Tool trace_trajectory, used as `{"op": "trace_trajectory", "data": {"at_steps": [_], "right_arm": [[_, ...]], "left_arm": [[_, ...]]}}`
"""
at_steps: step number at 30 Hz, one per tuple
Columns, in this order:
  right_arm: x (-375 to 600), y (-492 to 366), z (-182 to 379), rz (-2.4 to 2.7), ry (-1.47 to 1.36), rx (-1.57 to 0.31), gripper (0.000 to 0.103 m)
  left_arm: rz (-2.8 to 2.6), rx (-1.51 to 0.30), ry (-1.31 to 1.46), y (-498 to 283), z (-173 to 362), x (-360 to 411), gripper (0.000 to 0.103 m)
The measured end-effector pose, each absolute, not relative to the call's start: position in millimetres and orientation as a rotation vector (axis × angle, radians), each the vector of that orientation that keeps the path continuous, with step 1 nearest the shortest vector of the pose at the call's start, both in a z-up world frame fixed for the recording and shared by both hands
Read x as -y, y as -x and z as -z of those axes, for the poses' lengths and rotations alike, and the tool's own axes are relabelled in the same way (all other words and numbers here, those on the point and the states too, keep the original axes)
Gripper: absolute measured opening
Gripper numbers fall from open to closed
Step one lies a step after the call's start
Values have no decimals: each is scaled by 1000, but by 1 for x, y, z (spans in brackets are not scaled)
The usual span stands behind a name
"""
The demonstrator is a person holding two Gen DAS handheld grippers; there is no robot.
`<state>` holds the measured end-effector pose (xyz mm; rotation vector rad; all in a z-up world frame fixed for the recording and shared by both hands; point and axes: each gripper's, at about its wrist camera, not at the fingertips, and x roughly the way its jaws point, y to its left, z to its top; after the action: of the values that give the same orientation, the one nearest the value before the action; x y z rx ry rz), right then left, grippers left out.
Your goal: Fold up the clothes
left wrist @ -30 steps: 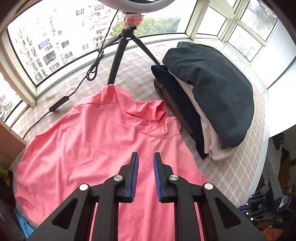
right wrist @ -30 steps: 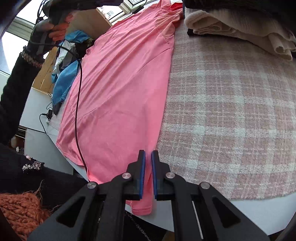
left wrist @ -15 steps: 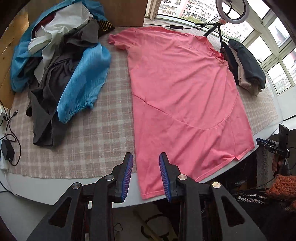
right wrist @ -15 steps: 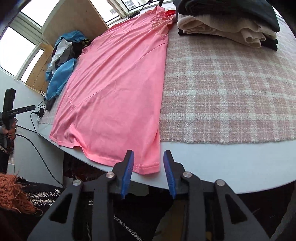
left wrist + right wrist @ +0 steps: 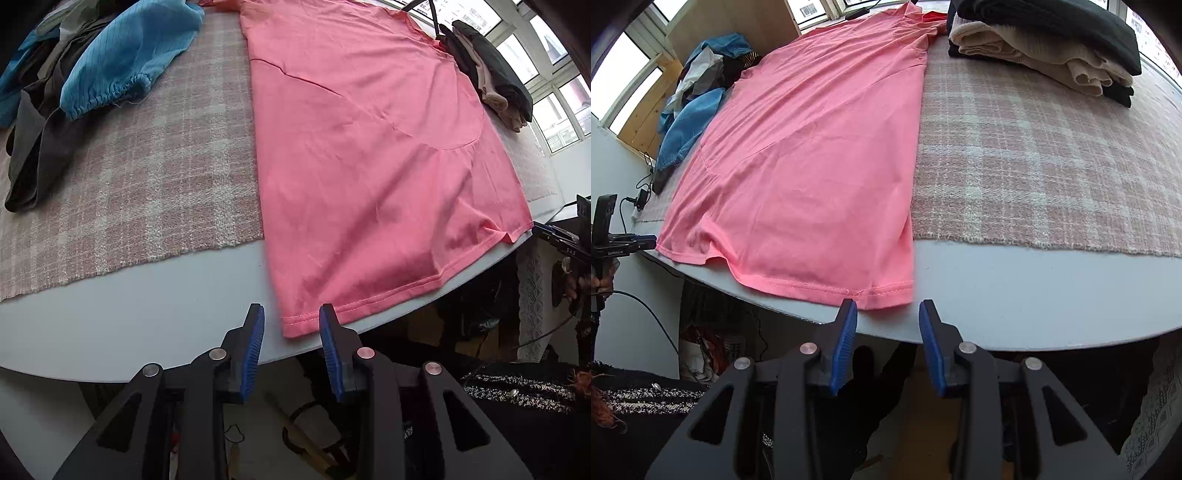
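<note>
A pink T-shirt lies spread flat along the table, its hem at the near edge and its collar far away. My left gripper is open, its blue pads straddling the hem's left corner without touching it. The same T-shirt fills the right wrist view, where my right gripper is open just short of the hem's right corner. The hem hangs slightly over the table's rim.
A pink plaid cloth covers the grey table. A heap of blue, white and dark clothes lies at the left. A folded stack of dark and cream garments sits at the far right. Cables hang below the table's left side.
Both grippers have pulled back from over the shirt to the table's near edge and opened wider. They have drawn closer to the two hem corners.
</note>
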<state>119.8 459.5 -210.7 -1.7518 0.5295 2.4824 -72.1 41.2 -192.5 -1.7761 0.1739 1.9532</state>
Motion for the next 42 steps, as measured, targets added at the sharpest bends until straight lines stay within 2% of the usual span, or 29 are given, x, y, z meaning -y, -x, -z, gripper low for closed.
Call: {"op": "trace_trajectory", "data": {"at_steps": [2, 4, 5, 6, 10, 16, 19, 24, 33, 34, 35, 36, 41, 42], "right_arm": [[-460, -119, 211, -2492, 1743, -540, 35], [-461, -118, 212, -2495, 1731, -558, 35], [-462, -117, 212, -2493, 1724, -567, 35], [-463, -118, 210, -2498, 1710, -580, 35], [-465, -119, 207, -2515, 1686, -603, 35], [-459, -113, 213, -2521, 1719, -541, 35], [-455, -110, 212, -2536, 1717, -478, 35], [-439, -106, 202, -2489, 1713, -211, 35], [-437, -103, 202, -2493, 1759, -251, 35], [-437, -103, 202, -2492, 1763, -247, 33], [-437, -103, 202, -2490, 1766, -242, 25], [-437, -103, 202, -2489, 1770, -237, 21], [-437, -102, 204, -2479, 1806, -209, 19], [-436, -101, 205, -2476, 1819, -202, 7]], "left_arm": [[-1926, -169, 1778, 70, 197, -49, 29], [-1935, -195, 1766, 68, 197, -55, 22], [-1931, -200, 1772, 68, 199, -56, 7], [-1924, -196, 1785, 68, 201, -57, 2], [-1927, -170, 1760, 66, 190, -55, 2], [-1933, -133, 1737, 66, 176, -57, 2], [-1924, -129, 1731, 64, 174, -62, 2], [-1908, -138, 1716, 69, 172, -64, 2], [-1887, -156, 1699, 78, 172, -61, 2], [-1885, -158, 1697, 79, 171, -61, 2], [-1884, -158, 1699, 80, 172, -60, 2], [-1882, -156, 1701, 80, 172, -59, 2], [-1876, -155, 1697, 78, 173, -56, 2], [-1876, -157, 1696, 78, 173, -56, 2]]}}
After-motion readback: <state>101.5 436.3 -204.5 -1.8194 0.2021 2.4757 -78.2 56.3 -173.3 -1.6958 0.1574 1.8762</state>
